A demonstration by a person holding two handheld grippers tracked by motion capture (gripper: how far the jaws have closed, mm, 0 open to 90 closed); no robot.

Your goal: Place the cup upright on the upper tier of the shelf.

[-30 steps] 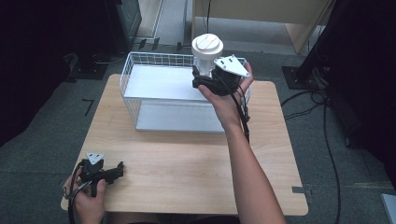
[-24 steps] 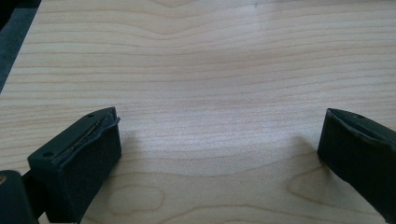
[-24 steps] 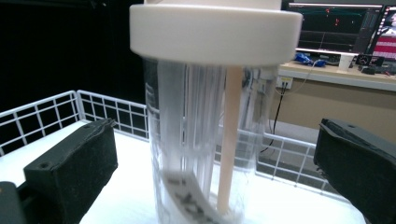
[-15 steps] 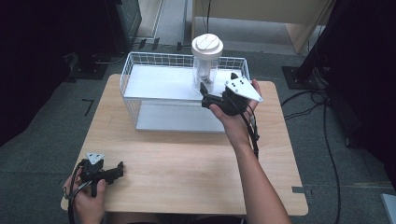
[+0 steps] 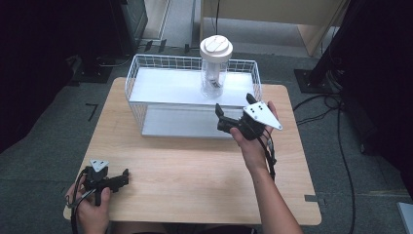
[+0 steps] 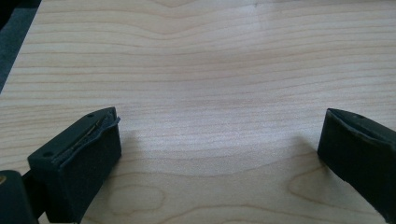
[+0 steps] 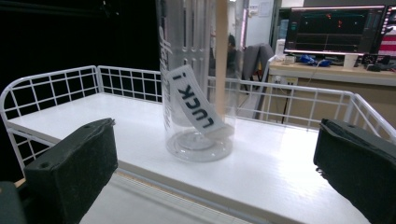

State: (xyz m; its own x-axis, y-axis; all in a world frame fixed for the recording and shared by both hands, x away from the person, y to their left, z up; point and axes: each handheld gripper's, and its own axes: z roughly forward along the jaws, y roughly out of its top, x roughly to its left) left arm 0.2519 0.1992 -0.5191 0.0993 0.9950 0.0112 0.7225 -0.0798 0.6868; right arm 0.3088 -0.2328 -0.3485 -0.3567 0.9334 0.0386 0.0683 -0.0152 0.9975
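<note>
Wooden table [image 5: 195,170] carries a white wire basket [image 5: 146,80] at its far side, seen from the high view. Inside the basket a clear cup [image 5: 213,73] with a white lid [image 5: 215,47] stands upright on the white floor, near the right end. My right gripper [image 5: 234,109] is in the air just in front of the basket, apart from the cup, with its jaws spread and nothing between them. My left gripper [image 5: 124,176] lies low at the near left corner of the table, in my left hand [image 5: 92,209].

From the left gripper view, the two black jaws stand wide apart over the bare wood [image 6: 210,70], and they hold nothing.

From the right gripper view, my jaws are also wide apart and empty. Between them, farther off, the cup [image 7: 196,84] stands in the basket [image 7: 46,84]. A white slip [image 7: 194,100] with the letters "LUCK" leans inside the cup. Behind the basket I see a desk with monitors [image 7: 336,28].
</note>
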